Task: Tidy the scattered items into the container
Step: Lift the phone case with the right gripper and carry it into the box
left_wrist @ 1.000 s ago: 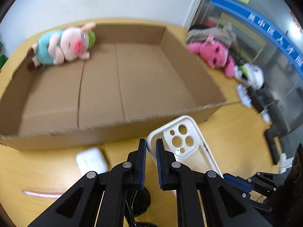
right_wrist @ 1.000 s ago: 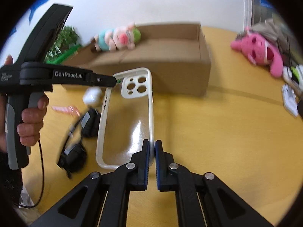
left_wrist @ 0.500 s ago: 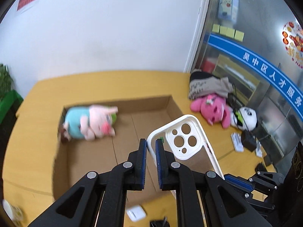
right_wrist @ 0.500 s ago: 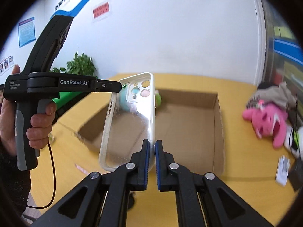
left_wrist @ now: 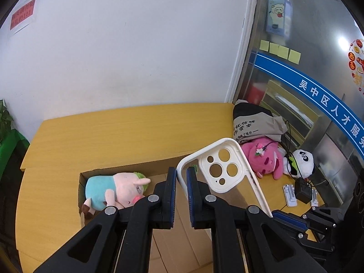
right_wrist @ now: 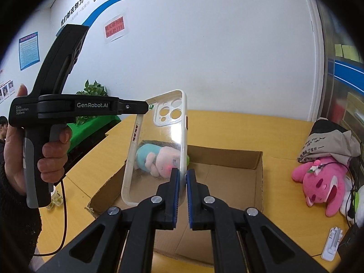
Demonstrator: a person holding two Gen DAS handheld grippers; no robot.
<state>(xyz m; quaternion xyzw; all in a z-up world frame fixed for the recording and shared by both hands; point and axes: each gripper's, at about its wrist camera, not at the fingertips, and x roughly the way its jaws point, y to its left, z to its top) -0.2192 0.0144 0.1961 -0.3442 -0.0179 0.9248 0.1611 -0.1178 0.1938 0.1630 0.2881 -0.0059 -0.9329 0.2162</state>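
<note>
Spanning both hand-held grippers (right_wrist: 182,177): phone case (right_wrist: 157,150)

- In the left wrist view, the black arms of the left tongs (left_wrist: 181,183) hide the cardboard box's (left_wrist: 127,170) near part and floor.
- The phone case's (left_wrist: 224,170) lower end is hidden behind those arms.
- In the right wrist view, the pig plush (right_wrist: 159,159) shows only blurred through the clear case back.
- The red wall notice (right_wrist: 115,30) is too small to read.
- The panda plush (right_wrist: 358,204) is cut by the picture's edge.
</note>
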